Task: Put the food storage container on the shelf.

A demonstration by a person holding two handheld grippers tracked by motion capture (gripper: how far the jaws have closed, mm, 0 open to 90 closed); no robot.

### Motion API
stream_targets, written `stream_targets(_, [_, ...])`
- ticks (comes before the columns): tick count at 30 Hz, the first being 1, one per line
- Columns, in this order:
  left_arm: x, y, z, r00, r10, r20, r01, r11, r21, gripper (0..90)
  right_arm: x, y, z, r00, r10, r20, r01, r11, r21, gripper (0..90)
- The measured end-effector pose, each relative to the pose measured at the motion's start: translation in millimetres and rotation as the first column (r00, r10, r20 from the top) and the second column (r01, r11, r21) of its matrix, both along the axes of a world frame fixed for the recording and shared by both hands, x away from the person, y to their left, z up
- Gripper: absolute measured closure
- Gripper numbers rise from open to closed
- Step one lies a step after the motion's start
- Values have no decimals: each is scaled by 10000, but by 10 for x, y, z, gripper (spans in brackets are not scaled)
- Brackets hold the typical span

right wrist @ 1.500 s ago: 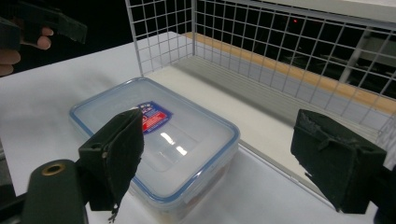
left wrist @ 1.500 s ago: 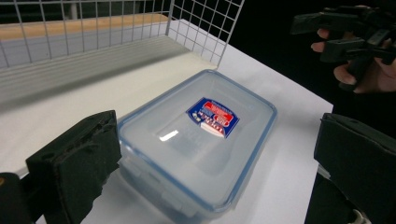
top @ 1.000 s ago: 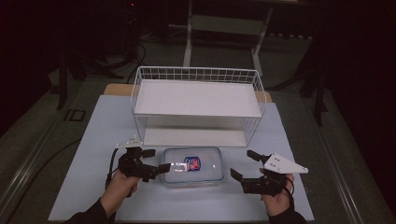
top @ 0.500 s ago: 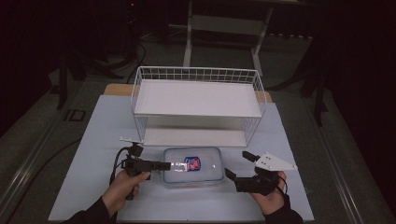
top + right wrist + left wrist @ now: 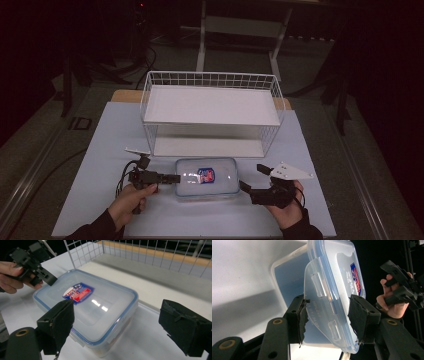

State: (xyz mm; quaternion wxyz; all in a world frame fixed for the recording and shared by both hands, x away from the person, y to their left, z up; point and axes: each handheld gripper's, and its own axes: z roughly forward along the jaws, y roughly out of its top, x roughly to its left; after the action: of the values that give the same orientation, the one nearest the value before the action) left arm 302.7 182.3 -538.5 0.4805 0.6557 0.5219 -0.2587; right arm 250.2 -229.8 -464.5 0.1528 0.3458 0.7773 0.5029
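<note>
A red and blue label [image 5: 78, 293] sits on the clear container lid [image 5: 100, 312], upper left of centre. Its print is too blurred to read.

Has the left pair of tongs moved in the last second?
Yes. The left tongs have come in toward the clear lidded box, reaching its left end, and their jaws have just been closing around the lid's side flap.

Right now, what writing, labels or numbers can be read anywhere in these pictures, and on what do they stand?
Red and blue sticker on the lid of the clear food box: print there, too blurred to read.
Embossed lettering on the lid's side flap, between the left tongs: faint raised characters, not legible.
Wire shelf rack, table, right tongs: no text on them.
</note>
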Motion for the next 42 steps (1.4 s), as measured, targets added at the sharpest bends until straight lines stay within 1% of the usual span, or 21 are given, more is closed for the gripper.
stream_targets(4, [-37,-2,47,9991,-182,379,176,9997,162,509,78,26,-84,9961,96,-871,-81,9998,179,142])
stream_targets(5, [-47,-5,56,9987,-212,466,204,9996,173,516,114,30,-115,9916,155,-1284,-113,9994,332,150])
stream_targets(6, [-59,-7,69,9979,-277,584,265,9994,224,519,137,31,-135,9886,153,-1496,-92,9991,417,155])
stream_targets(8, [-74,-6,85,9955,-460,828,439,9987,272,527,198,29,-185,9785,215,-2053,-87,9980,627,183])
stream_targets(11, [-79,6,88,9925,-682,1015,666,9976,189,540,310,3,-249,9539,293,-2986,84,9922,1240,209])
stream_targets(15, [-111,2,110,9877,-827,1329,795,9964,288,552,405,-15,-302,9301,429,-3647,173,9869,1603,262])
stream_targets(16, [-126,-7,120,9850,-889,1480,848,9958,338,553,418,-13,-313,9243,540,-3777,108,9858,1674,271])
stream_targets(17, [-132,-5,124,9844,-922,1497,881,9955,339,556,434,-6,-332,9188,550,-3909,135,9853,1704,282])
stream_targets(19, [-150,-7,139,9820,-997,1602,944,9947,404,565,443,6,-351,9090,712,-4107,20,9845,1751,316])
stream_targets(20, [-157,-6,141,9807,-1027,1661,974,9944,401,568,443,15,-360,9080,740,-4124,-18,9850,1728,329])
stream_targets(22, [-176,-10,153,9786,-1061,1762,992,9939,473,570,439,23,-373,8987,921,-4288,-91,9814,1917,357])
stream_targets(24, [-185,-13,160,9778,-1078,1799,1005,9937,493,572,432,24,-371,8958,1001,-4330,-142,9803,1972,401])
stream_targets(26, [-197,-14,162,9766,-1085,1856,1010,9937,491,576,431,18,-370,8900,1142,-4413,-247,9788,2034,441])
stream_targets(27, [-200,-15,164,9761,-1091,1881,1013,9936,507,577,434,14,-375,8841,1299,-4488,-326,9754,2180,458])
stream_targets(29, [-203,-12,161,9763,-1076,1876,1000,9937,497,577,442,12,-387,8765,1401,-4606,-345,9725,2302,463])
stream_targets(31, [-221,-19,163,9771,-951,1902,872,9950,496,577,446,7,-384,8739,1441,-4643,-386,9726,2293,470])
stream_targets(32, [-229,-22,165,9764,-921,1953,836,9952,516,577,446,-1,-378,8664,1466,-4773,-377,9724,2303,475])
stream_targets(33, [-240,-27,169,9768,-845,1969,756,9958,522,577,445,-7,-375,8635,1474,-4822,-368,9722,2313,481])
stream_targets(35, [-260,-36,174,9772,-726,1997,631,9966,537,575,438,-14,-375,8635,1491,-4818,-377,9717,2332,484])
stream_targets(36, [-264,-38,172,9778,-668,1985,577,9970,513,575,438,-18,-377,8603,1488,-4875,-339,9710,2366,487])
stream_targets(42, [-314,-72,220,9793,-487,1967,335,9962,798,573,394,-12,-346,8641,1349,-4850,-271,9745,2229,496])
